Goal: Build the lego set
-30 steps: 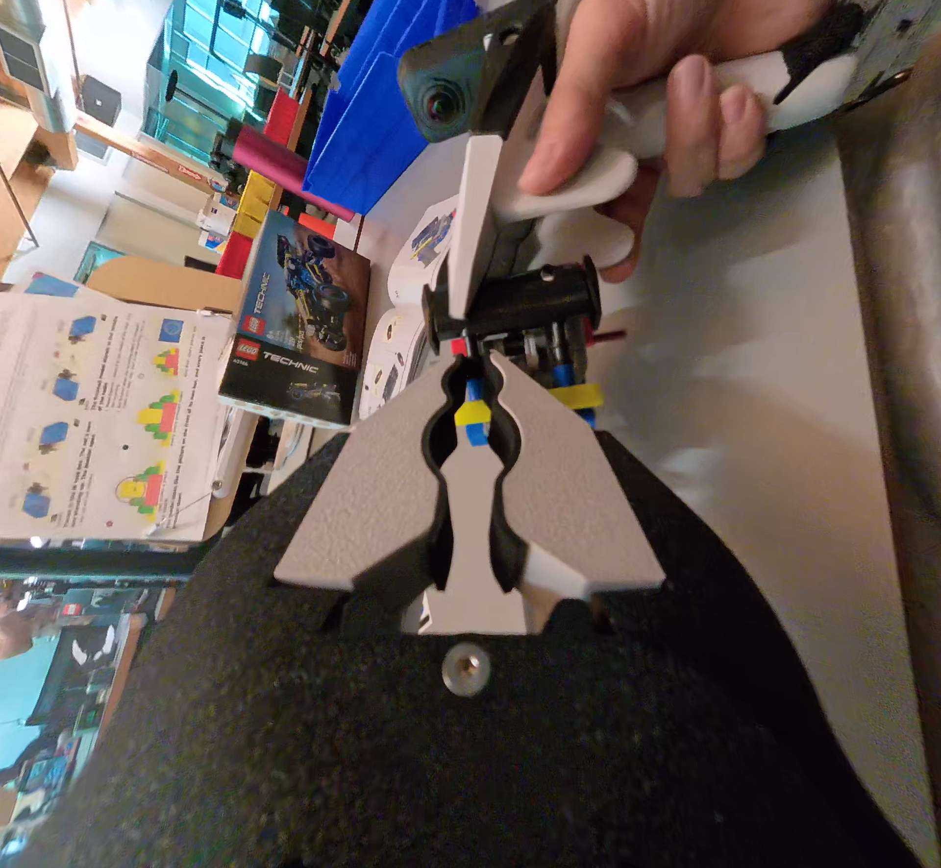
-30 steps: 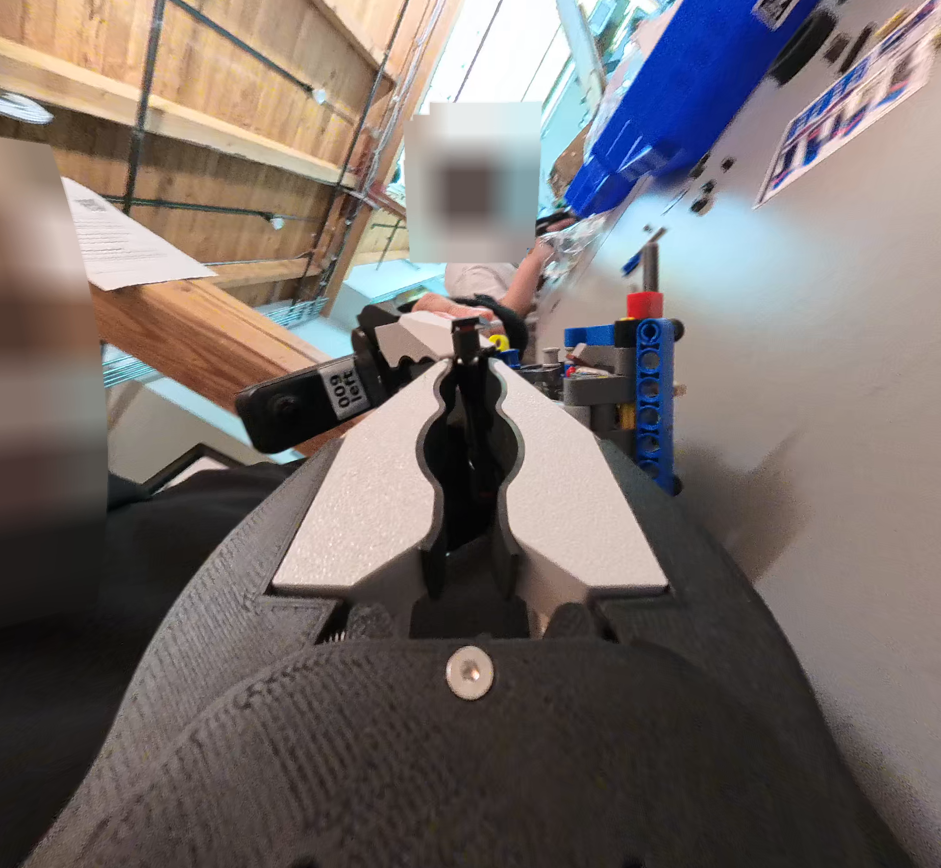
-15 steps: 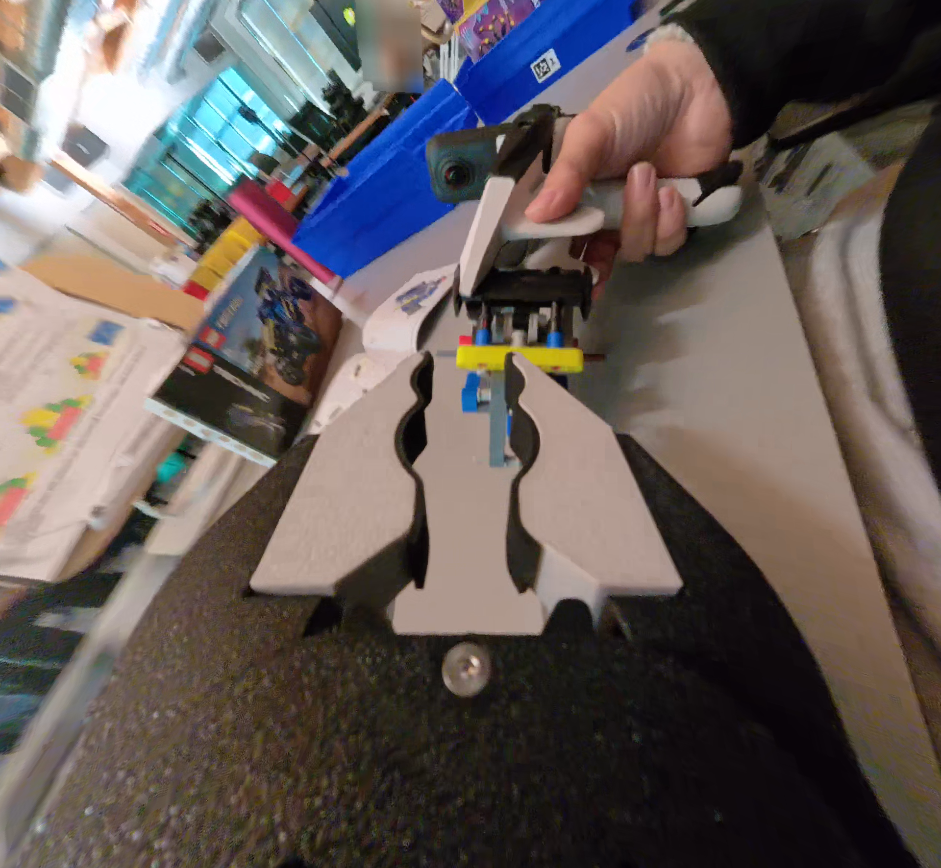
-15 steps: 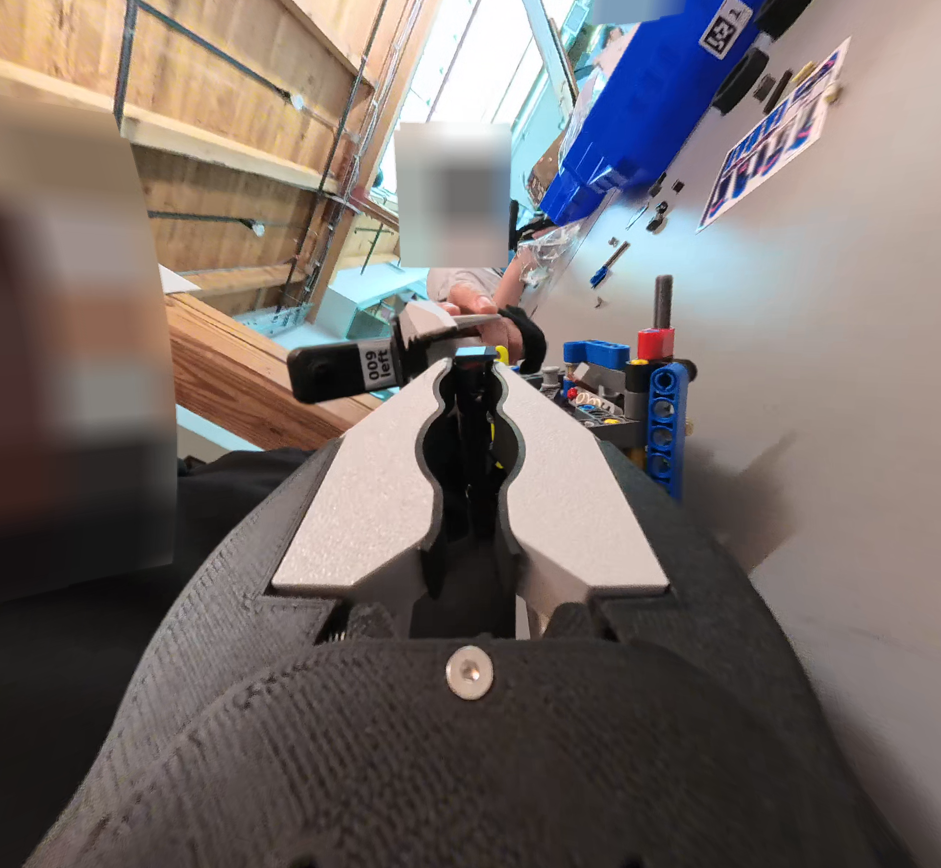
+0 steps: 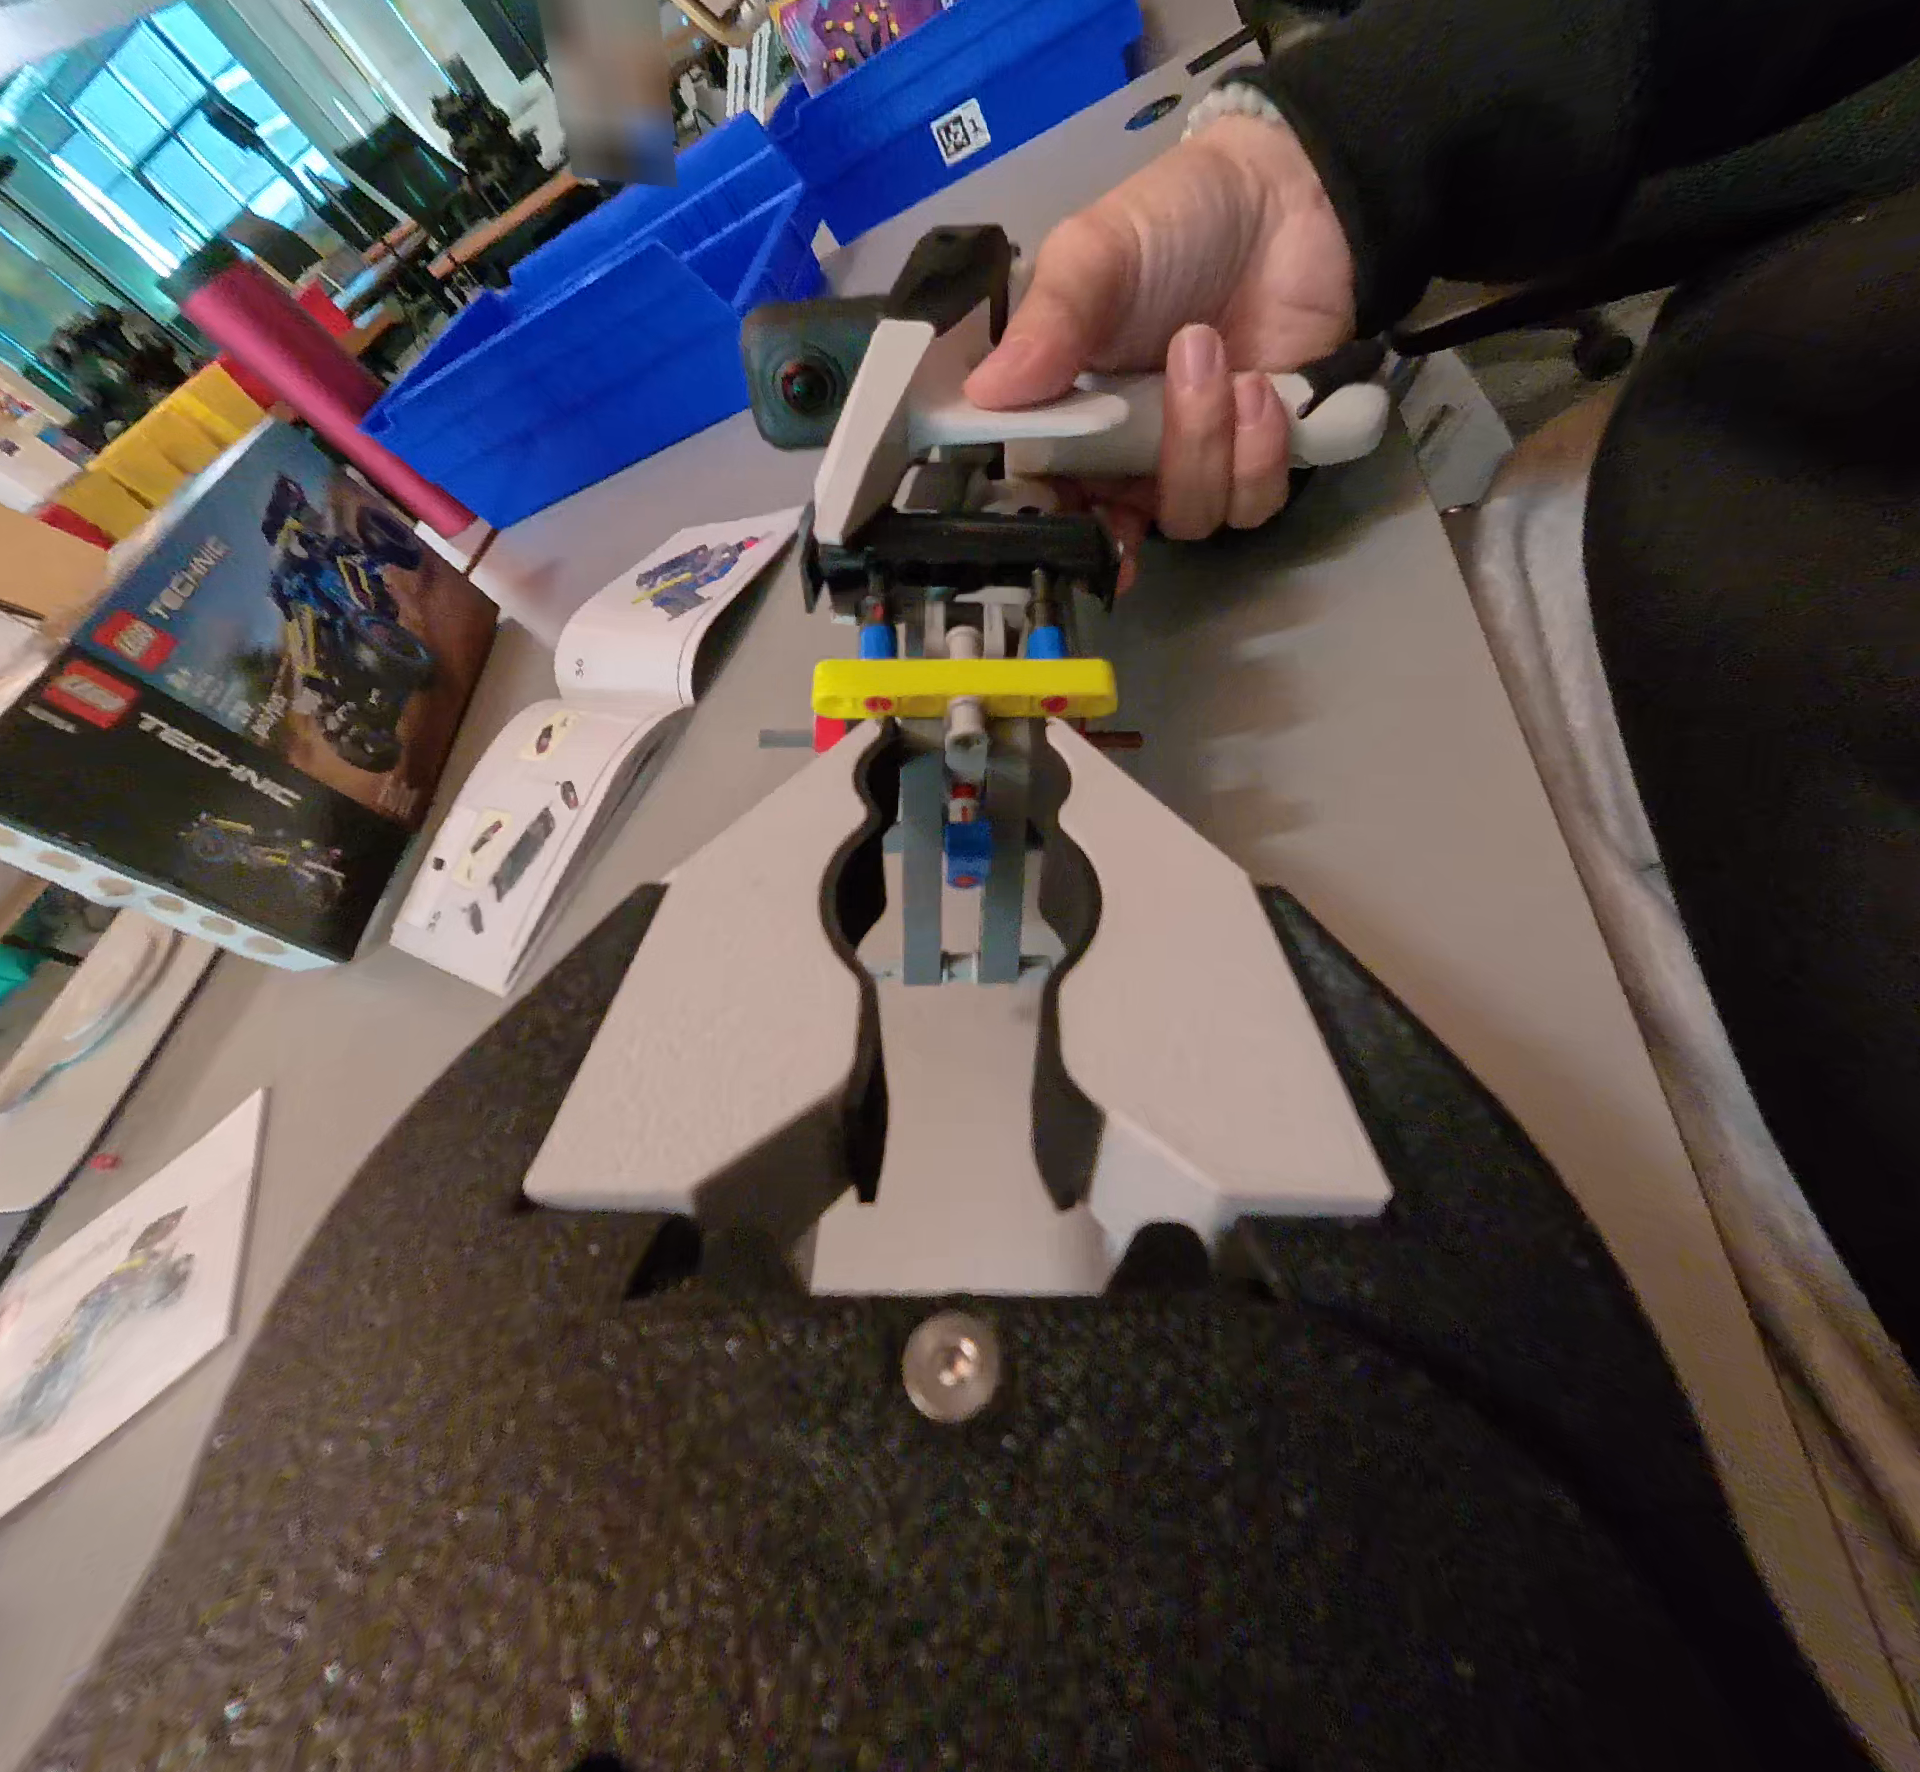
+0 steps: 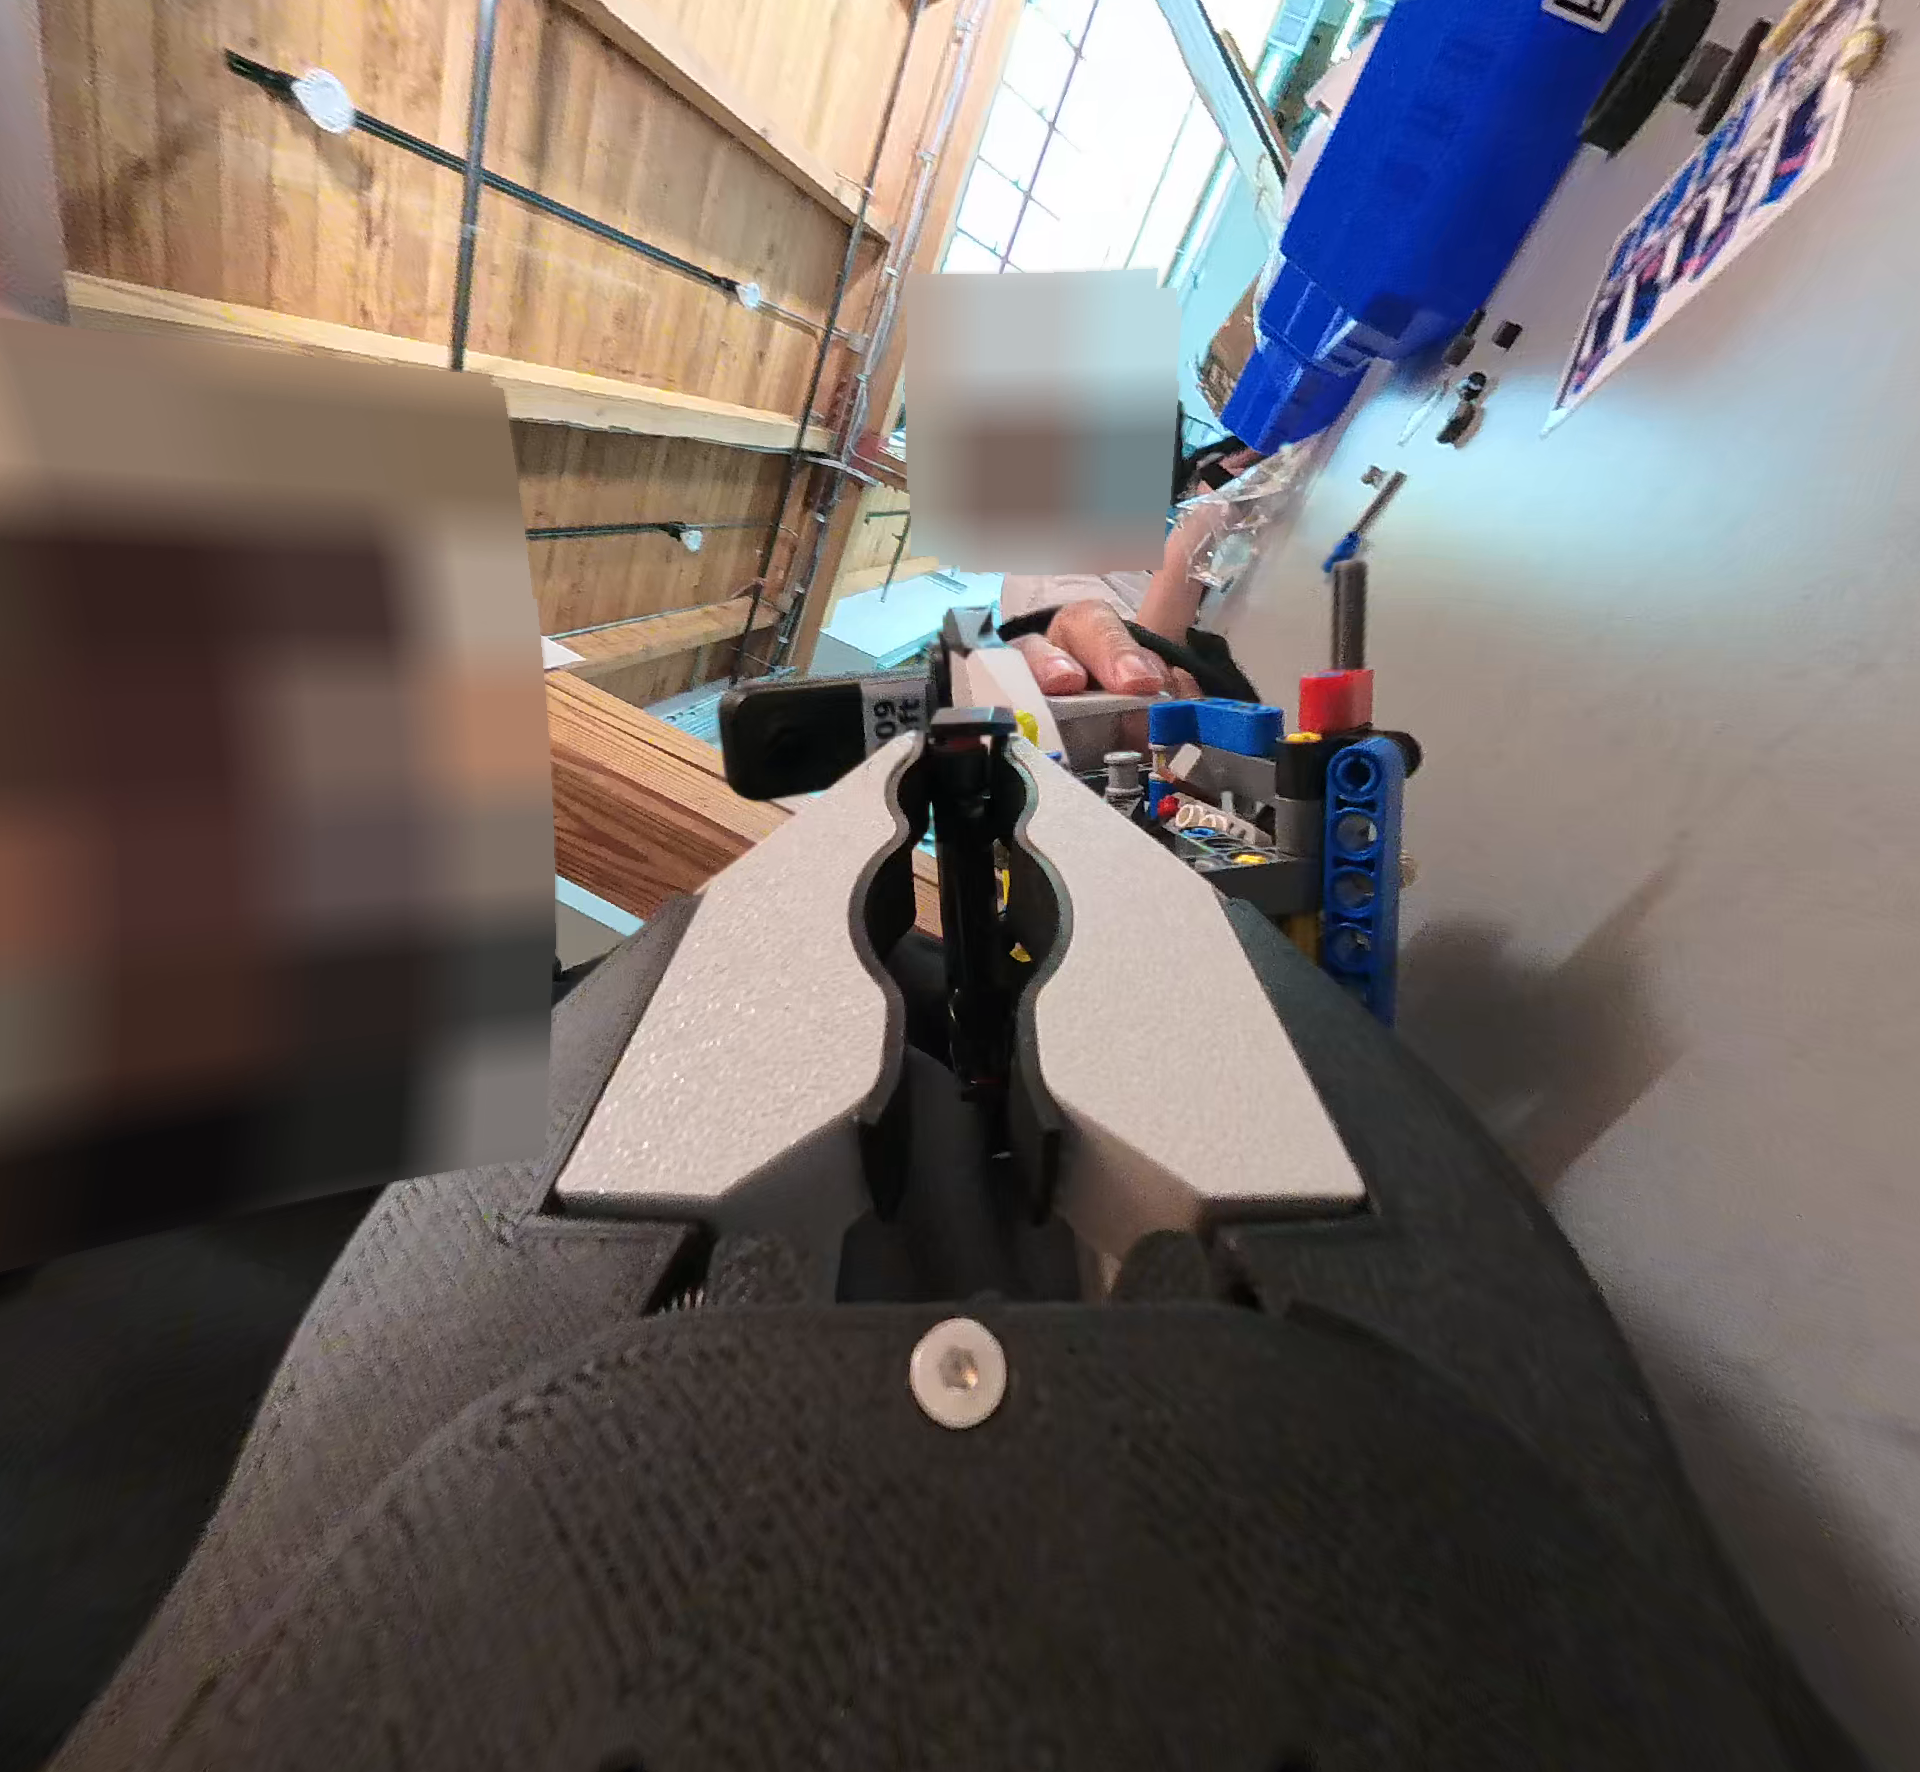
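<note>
A small brick model with a yellow beam (image 5: 961, 688) and a grey frame (image 5: 920, 881) is held up between both grippers above the grey table (image 5: 1351, 787). My left gripper (image 5: 966, 746) has its fingers on either side of the grey frame and is closed against it. My right gripper (image 6: 971, 746) is shut on the model's thin black beam (image 6: 971, 891). It also shows in the left wrist view (image 5: 956, 527), in a hand, clamping that black beam (image 5: 956, 543). The model's blue beam (image 6: 1351, 829) and red piece (image 6: 1335, 688) stand to the right of my right fingers.
Blue bins (image 5: 582, 372) and a maroon cylinder (image 5: 301, 372) stand at the back. A dark set box (image 5: 229, 683), an open booklet (image 5: 582, 818) and a loose sheet (image 5: 104, 1307) lie on the left. A sticker sheet (image 6: 1725, 195) and small loose parts (image 6: 1465, 392) lie by a blue bin (image 6: 1455, 164). Left and right tips are no more than a few centimetres apart.
My left gripper went from shut to open, turned level, and closed in around the model's grey frame. My right gripper has kept its hold on the black beam.
</note>
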